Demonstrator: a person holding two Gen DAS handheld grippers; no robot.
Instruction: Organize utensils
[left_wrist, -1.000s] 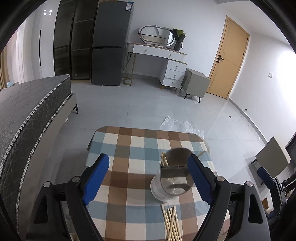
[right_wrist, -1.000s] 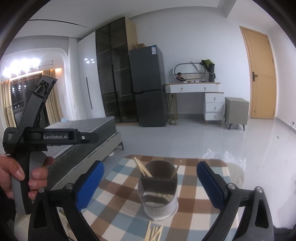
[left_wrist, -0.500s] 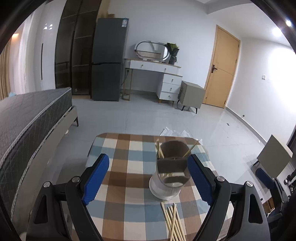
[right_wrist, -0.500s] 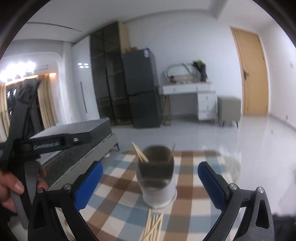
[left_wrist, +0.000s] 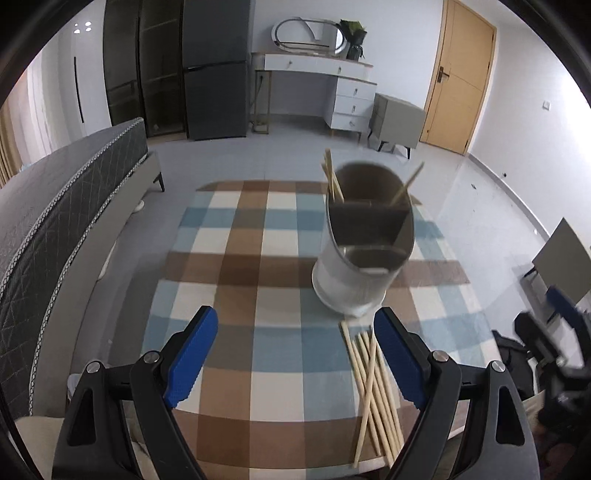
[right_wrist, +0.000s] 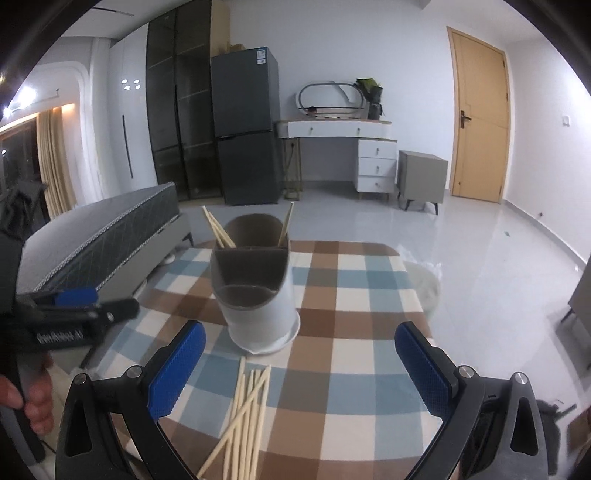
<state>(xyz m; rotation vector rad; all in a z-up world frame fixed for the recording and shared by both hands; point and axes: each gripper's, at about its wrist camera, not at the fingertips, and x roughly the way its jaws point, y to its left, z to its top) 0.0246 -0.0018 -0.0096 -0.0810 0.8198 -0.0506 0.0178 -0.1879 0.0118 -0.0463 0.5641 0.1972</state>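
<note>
We're working over a checked tablecloth (right_wrist: 354, 306), loose chopsticks (right_wrist: 245, 410) lying just in front of the holder (right_wrist: 255, 291). Both the left gripper (left_wrist: 295, 354) and right gripper (right_wrist: 299, 365) are gaping empty, so we're probably pinching one stick, not the bunch.

At the bottom of the frame the right gripper (right_wrist: 299, 363) is seen with its blue-padded jaws spread wide and nothing between them, above a checked tablecloth (right_wrist: 354, 306). A white utensil holder (right_wrist: 258, 295) with a few chopsticks (right_wrist: 218, 229) in its far compartment is set at the centre, and loose chopsticks (right_wrist: 247, 406) are scattered just below it. At the left edge the left gripper (right_wrist: 79, 312) is held by a hand (right_wrist: 31, 400).
</note>
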